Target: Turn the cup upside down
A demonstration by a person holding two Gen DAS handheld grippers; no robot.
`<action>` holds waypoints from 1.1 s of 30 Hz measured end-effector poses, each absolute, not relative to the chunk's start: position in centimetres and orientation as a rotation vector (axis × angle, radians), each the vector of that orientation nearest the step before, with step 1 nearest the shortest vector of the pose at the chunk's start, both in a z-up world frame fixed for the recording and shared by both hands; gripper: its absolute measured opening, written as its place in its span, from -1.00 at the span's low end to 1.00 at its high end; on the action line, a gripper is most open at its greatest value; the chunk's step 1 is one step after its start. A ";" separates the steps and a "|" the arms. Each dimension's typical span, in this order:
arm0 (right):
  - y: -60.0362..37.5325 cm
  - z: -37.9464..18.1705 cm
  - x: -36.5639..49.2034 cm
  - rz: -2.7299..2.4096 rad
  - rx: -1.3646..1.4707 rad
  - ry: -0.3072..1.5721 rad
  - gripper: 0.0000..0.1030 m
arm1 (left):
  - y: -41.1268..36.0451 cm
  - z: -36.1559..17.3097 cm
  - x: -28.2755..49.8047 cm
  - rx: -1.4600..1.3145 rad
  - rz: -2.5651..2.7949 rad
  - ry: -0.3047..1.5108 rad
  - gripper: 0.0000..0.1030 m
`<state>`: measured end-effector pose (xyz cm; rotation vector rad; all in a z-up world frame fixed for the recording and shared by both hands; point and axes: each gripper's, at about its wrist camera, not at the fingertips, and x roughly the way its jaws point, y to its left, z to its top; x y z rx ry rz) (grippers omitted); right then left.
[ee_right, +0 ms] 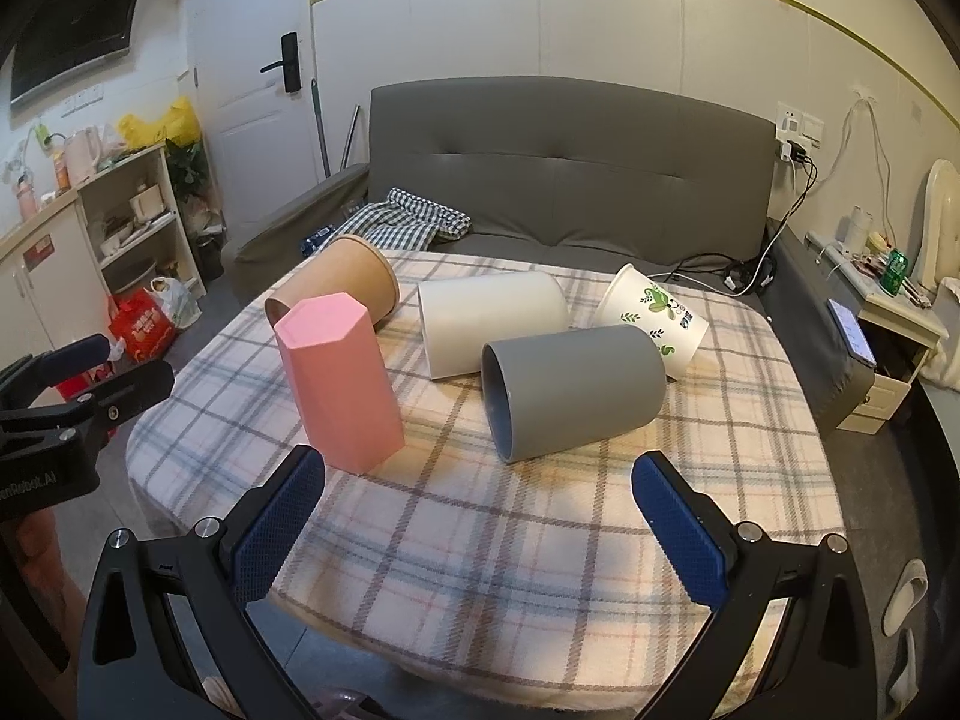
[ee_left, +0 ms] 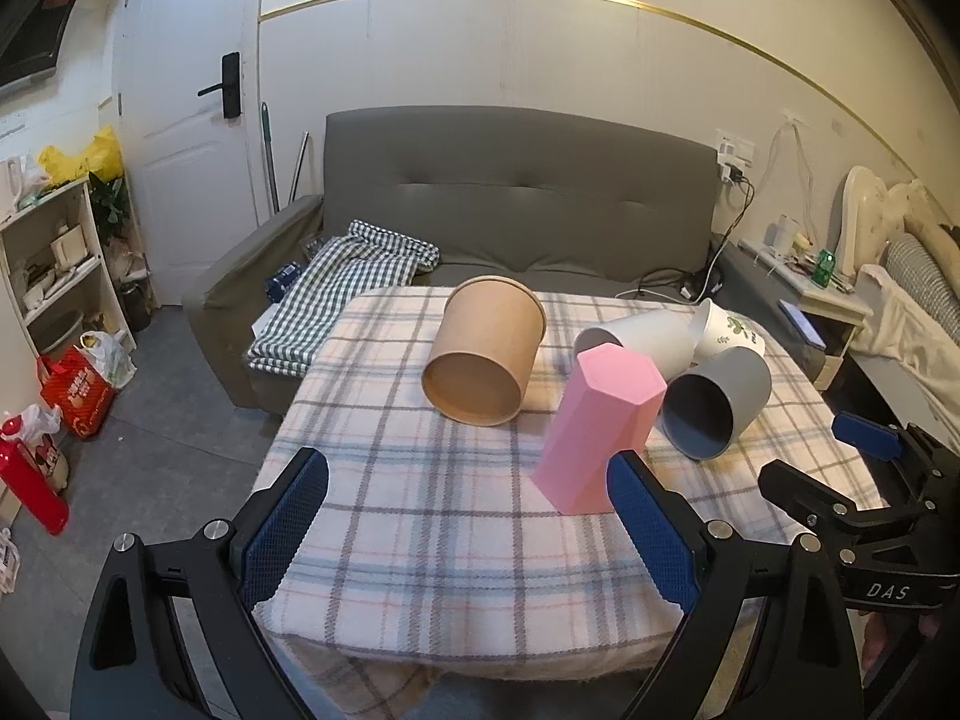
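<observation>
A pink hexagonal cup (ee_left: pixel 600 426) (ee_right: pixel 339 381) stands upside down on the plaid table (ee_left: pixel 456 510) (ee_right: pixel 510 540). A brown paper cup (ee_left: pixel 483 351) (ee_right: pixel 336 288), a white cup (ee_left: pixel 645 336) (ee_right: pixel 492 321), a grey cup (ee_left: pixel 717 405) (ee_right: pixel 576 390) and a leaf-printed paper cup (ee_left: pixel 729 330) (ee_right: pixel 654 315) lie on their sides. My left gripper (ee_left: pixel 468 528) is open and empty, near the table's front edge, short of the pink cup. My right gripper (ee_right: pixel 480 528) is open and empty, in front of the grey cup. Each gripper shows in the other's view (ee_left: pixel 840 462) (ee_right: pixel 90 372).
A grey sofa (ee_left: pixel 516 204) (ee_right: pixel 564 162) with a checked cloth (ee_left: pixel 354 276) (ee_right: pixel 414 219) stands behind the table. Shelves (ee_left: pixel 54 252) and red bags (ee_left: pixel 78 396) are at the left. A nightstand (ee_right: pixel 888 336) and cables are at the right.
</observation>
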<state>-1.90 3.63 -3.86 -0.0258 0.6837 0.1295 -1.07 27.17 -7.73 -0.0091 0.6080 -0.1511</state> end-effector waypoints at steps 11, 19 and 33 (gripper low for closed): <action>3.8 -3.8 -2.0 0.130 -0.030 0.680 1.00 | 27.0 -7.8 -1.2 -0.002 -0.155 0.616 0.88; 3.9 -3.9 -2.0 0.130 -0.026 0.690 1.00 | 27.0 -7.8 -1.2 0.004 -0.151 0.620 0.88; 4.0 -3.8 -2.0 0.130 -0.030 0.690 1.00 | 26.8 -7.9 -1.3 0.013 -0.159 0.617 0.88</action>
